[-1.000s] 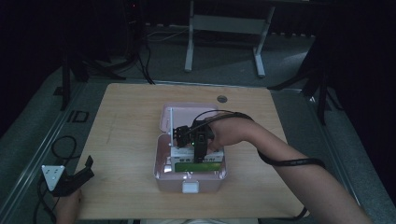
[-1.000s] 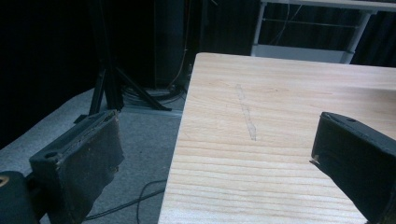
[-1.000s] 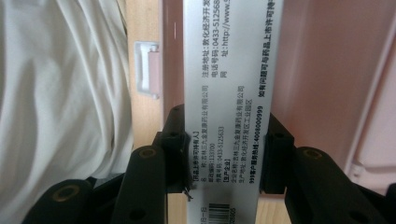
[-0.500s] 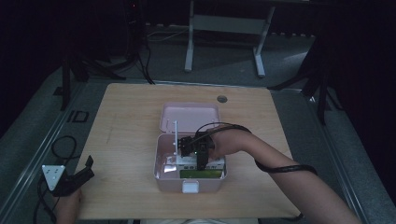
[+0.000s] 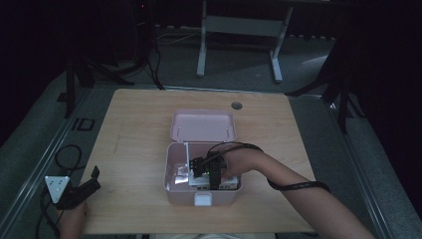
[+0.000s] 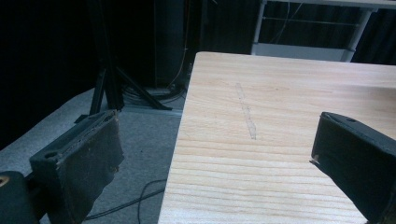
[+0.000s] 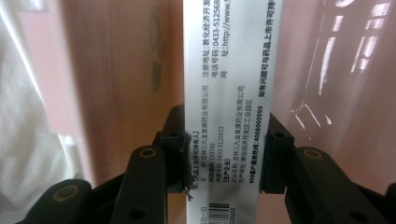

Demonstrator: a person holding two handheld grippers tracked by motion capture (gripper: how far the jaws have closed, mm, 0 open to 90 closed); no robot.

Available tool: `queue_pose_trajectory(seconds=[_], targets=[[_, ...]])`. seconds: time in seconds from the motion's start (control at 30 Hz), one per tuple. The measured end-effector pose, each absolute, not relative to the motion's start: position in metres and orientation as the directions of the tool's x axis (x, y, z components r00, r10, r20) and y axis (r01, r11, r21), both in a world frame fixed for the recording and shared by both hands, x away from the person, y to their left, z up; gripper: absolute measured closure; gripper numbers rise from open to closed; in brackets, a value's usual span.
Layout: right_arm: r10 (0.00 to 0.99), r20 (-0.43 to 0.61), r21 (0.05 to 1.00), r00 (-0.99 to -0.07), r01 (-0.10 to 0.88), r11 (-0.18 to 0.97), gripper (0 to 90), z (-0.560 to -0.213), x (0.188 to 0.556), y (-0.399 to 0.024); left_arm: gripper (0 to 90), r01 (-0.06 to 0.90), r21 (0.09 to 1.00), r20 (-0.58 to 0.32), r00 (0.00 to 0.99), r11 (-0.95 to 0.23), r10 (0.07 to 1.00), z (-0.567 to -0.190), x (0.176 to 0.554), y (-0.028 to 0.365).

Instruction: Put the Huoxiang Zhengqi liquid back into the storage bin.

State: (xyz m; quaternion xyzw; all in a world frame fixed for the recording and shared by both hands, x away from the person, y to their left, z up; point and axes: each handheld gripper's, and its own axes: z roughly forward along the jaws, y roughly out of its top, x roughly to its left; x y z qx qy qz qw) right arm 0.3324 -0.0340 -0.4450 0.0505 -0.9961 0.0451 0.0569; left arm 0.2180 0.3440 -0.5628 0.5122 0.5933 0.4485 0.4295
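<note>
A pink storage box stands near the table's front edge, its lid swung open toward the back. My right gripper reaches down inside it, shut on a white medicine carton printed with black text and a barcode; the jaws press on its two narrow sides. Pink box wall rises behind the carton, and something white lies at the left of the right gripper view. My left gripper hovers at the table's front left corner, open, with nothing between its fingers.
The wooden table has a round cable hole at the back. A white desk frame stands beyond on grey floor. Black stands and cables lie off the table's left edge. Other white packages sit in the box.
My right gripper has moved toward the front of the box and lower into it with the carton. The left gripper has stayed where it was.
</note>
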Motion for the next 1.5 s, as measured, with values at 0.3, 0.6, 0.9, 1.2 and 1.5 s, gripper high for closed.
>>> queue_pose_trajectory(seconds=[0.3,0.6,0.9,1.2,1.5], targets=[[-0.087,0.14,-0.074,-0.986,-0.098,0.992,61.5,-0.459,0.334,-0.036,2.1,0.224,0.972,-0.05,-0.105,0.072,0.993,-0.563,0.218,0.344],[-0.087,0.154,-0.078,-0.984,-0.1,0.992,56.7,-0.453,0.336,-0.037,2.1,0.225,0.972,-0.049,-0.105,0.071,0.993,-0.563,0.218,0.344],[-0.081,0.13,-0.018,-0.988,-0.084,0.996,54.6,-0.415,0.338,-0.05,2.1,0.227,0.971,-0.047,-0.105,0.07,0.993,-0.563,0.218,0.344],[-0.028,0.047,0.117,-0.999,-0.023,0.993,50.5,-0.363,0.349,-0.088,2.1,0.228,0.971,-0.048,-0.106,0.071,0.993,-0.563,0.218,0.344],[0.057,0.017,0.246,-0.998,0.059,0.968,32.9,-0.341,0.359,-0.135,2.1,0.227,0.971,-0.046,-0.109,0.07,0.993,-0.563,0.218,0.344]])
